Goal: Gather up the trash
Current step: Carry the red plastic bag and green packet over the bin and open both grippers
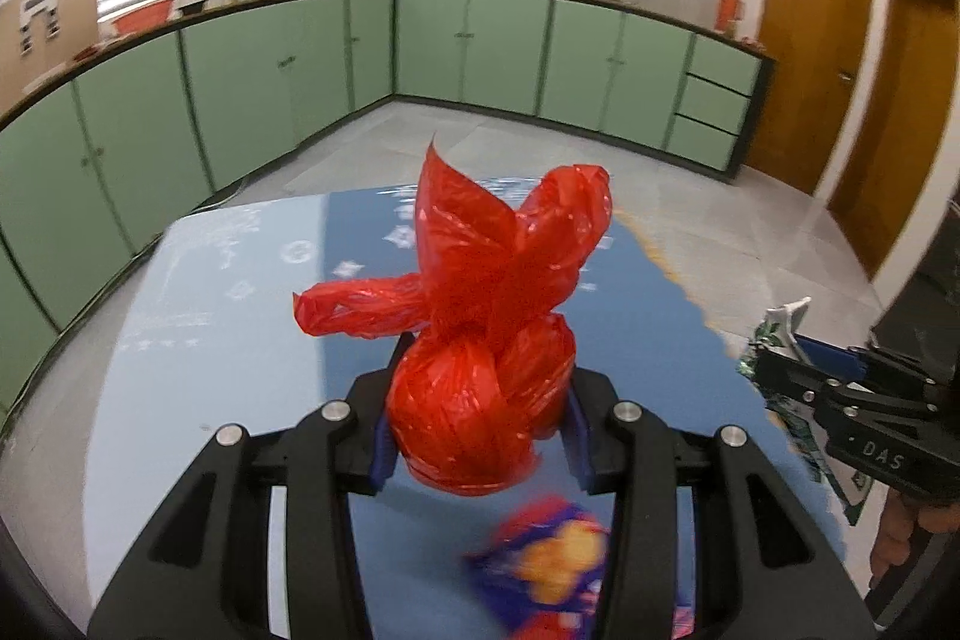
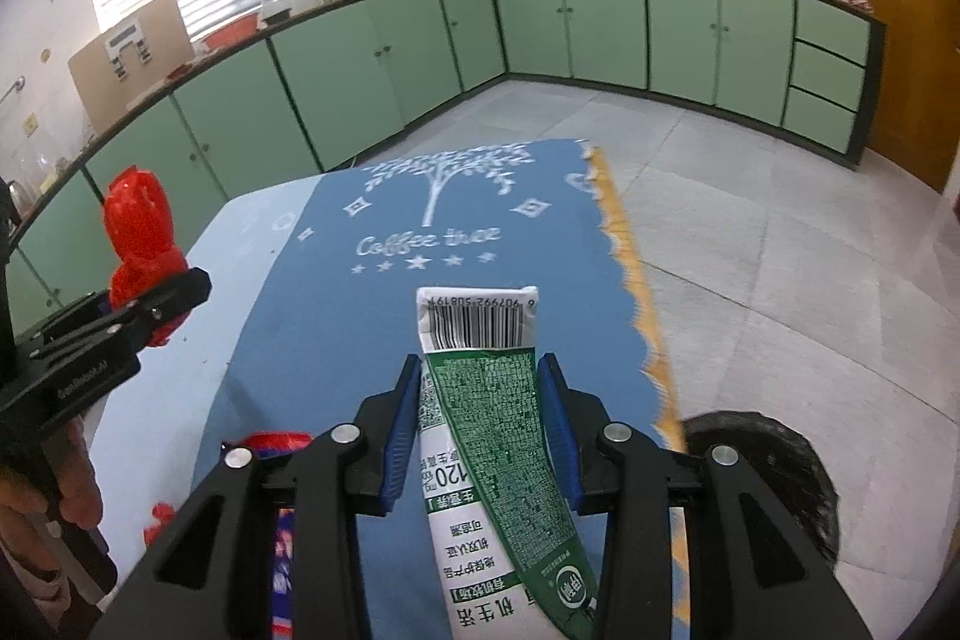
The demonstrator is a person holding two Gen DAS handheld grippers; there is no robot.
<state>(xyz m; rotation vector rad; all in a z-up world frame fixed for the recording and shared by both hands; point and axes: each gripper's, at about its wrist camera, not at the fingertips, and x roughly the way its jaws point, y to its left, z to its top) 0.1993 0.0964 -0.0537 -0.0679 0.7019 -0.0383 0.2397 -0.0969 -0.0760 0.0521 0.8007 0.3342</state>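
Observation:
My left gripper [image 1: 480,436] is shut on a knotted red plastic bag [image 1: 480,340] and holds it above the blue tablecloth [image 1: 240,340]; the bag also shows at the left of the right wrist view [image 2: 141,232]. My right gripper [image 2: 480,424] is shut on a flattened green and white carton [image 2: 486,430] with a barcode end pointing away; it shows at the right edge of the left wrist view [image 1: 774,334]. A blue and orange snack wrapper [image 1: 552,562] lies on the table below the left gripper, blurred.
The table's right edge has a yellow fringe [image 2: 630,280]. A dark round bin [image 2: 774,478] stands on the floor just right of the table. Green kitchen cabinets [image 2: 600,28] run along the far walls across a tiled floor. Wooden doors [image 1: 810,40] are at the right.

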